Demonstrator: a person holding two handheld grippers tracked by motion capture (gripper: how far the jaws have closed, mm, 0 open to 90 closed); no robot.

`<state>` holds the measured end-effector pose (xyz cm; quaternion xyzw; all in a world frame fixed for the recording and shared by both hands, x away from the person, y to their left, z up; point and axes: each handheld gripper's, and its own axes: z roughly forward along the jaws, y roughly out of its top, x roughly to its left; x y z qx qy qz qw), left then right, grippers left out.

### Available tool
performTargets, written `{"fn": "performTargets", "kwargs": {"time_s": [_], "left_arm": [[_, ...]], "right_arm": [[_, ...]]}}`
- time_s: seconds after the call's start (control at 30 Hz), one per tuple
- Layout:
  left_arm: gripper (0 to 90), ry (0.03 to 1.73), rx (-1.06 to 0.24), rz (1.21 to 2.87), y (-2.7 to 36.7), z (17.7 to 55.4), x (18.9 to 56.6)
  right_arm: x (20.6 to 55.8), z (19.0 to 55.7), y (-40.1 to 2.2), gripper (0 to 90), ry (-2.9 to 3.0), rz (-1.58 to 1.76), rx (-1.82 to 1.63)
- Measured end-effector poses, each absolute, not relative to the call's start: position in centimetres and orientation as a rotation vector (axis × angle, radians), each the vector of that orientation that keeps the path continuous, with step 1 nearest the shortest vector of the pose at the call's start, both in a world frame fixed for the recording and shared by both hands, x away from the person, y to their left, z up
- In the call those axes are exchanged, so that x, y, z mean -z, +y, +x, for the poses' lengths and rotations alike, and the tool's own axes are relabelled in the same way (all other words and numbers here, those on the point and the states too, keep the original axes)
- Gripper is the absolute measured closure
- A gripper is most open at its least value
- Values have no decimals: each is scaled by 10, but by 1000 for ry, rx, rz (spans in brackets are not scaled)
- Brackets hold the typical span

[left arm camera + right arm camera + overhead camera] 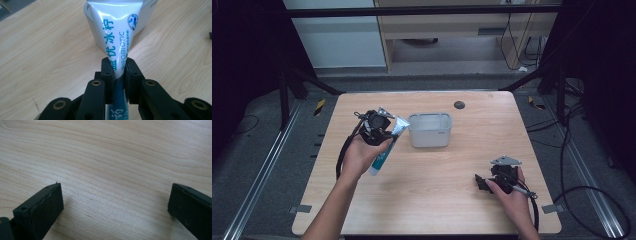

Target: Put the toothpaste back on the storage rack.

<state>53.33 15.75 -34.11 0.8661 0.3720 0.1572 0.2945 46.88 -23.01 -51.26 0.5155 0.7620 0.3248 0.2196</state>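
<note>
Just ahead of the left gripper's (pixel 116 72) fingertips, past the crimped end of the toothpaste tube (pixel 113 35) clamped between them, stood the white bin (pixel 430 130), the one obstacle in that direction. To either side of those fingers lay bare table (pixel 452 200), free for a pass (the small dark disc (pixel 459 105) sat well beyond the bin, near the far edge). Between and ahead of the right gripper's (pixel 115 202) wide-set fingers (pixel 42 207) there was plain wood, and the broad stretch separating the two grippers held nothing in the way.
</note>
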Motion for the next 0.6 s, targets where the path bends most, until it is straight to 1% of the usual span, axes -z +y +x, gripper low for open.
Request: {"fn": "performTargets", "kwargs": {"time_s": [0.1, 0.6], "left_arm": [[794, 977, -427, 2279, 153, 531, 338], [793, 929, -439, 2258, 129, 523, 331]], "right_arm": [[513, 469, -230, 3, 2107, 1427, -900], [513, 469, -230, 3, 2107, 1428, -900]]}}
